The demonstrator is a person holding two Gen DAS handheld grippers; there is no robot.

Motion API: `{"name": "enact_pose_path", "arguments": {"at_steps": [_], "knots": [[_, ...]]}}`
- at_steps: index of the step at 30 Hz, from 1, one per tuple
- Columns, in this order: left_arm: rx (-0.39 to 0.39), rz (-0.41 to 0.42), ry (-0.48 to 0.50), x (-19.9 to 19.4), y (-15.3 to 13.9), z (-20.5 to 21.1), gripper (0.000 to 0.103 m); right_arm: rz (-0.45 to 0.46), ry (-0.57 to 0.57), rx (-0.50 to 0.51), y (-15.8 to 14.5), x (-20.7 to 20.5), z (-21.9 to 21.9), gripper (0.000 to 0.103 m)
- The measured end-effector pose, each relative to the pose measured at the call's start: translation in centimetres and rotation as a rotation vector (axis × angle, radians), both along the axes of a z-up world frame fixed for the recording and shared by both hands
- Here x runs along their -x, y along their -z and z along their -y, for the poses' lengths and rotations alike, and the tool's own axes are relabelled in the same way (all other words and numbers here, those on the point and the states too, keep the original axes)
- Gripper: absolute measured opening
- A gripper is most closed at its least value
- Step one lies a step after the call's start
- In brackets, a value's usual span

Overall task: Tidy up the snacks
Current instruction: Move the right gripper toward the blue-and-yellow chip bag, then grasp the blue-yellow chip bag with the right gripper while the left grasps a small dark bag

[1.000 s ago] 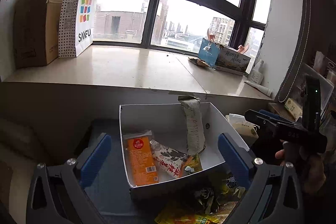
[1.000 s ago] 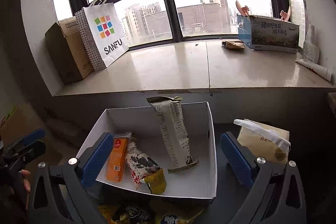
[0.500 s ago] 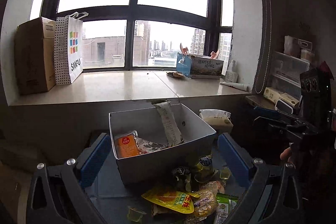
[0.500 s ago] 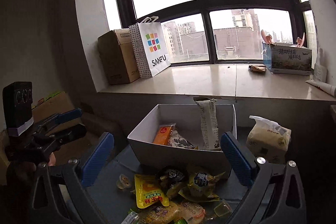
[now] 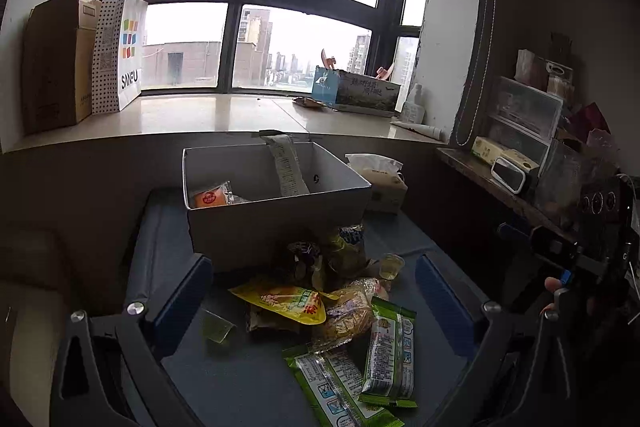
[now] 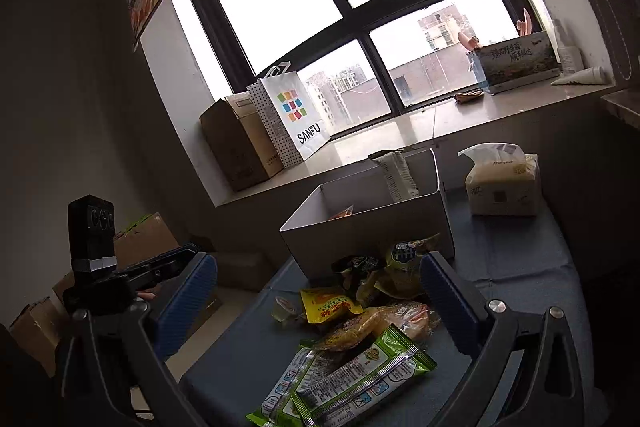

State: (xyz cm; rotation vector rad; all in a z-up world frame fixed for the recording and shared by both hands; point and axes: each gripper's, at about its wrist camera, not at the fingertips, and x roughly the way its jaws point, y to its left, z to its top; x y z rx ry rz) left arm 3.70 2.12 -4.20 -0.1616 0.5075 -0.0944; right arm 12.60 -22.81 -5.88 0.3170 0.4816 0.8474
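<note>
**Snack pile loose, both grippers empty**

Left gripper (image 5: 312, 291) and right gripper (image 6: 320, 291): jaws wide apart, holding nothing. Snacks (image 5: 320, 307) heaped at 6 o'clock of box (image 5: 280, 223). Packets look light, crinkly, slippery; pinch green pack (image 6: 360, 375) at a sealed edge.

The white box (image 5: 280, 223) hides most of the orange packet (image 5: 210, 195) inside it, the green wrappers (image 6: 340, 387) run off the bottom edge, and the print on the piled snack packets (image 5: 312, 291) is too small to read.
</note>
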Motion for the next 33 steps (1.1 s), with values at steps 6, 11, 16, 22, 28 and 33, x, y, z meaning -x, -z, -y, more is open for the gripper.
{"name": "enact_pose_path", "arguments": {"at_steps": [6, 11, 16, 22, 28, 33], "knots": [[0.005, -0.020, -0.009, 1.1, 1.1, 0.1, 0.103, -0.071, 0.003, 0.082, 2.9, -0.2, -0.5, 0.103], [0.028, -0.038, -0.019, 1.6, 1.7, -0.6, 0.103, -0.074, 0.048, 0.154, 3.8, -1.1, -1.2, 0.103], [0.023, -0.052, -0.042, 1.8, 2.4, -1.0, 0.103, -0.176, 0.069, 0.235, 5.7, -4.4, -3.0, 0.103], [0.032, -0.059, -0.040, 2.0, 2.9, -1.4, 0.103, -0.224, 0.053, 0.330, 7.3, -10.2, -6.5, 0.103], [0.039, -0.067, -0.051, 2.4, 3.1, -1.9, 0.103, -0.233, 0.013, 0.425, 8.5, -16.1, -10.7, 0.103], [0.066, -0.080, -0.068, 2.3, 3.8, -2.8, 0.103, -0.299, -0.014, 0.492, 11.3, -18.9, -12.2, 0.103]]}}
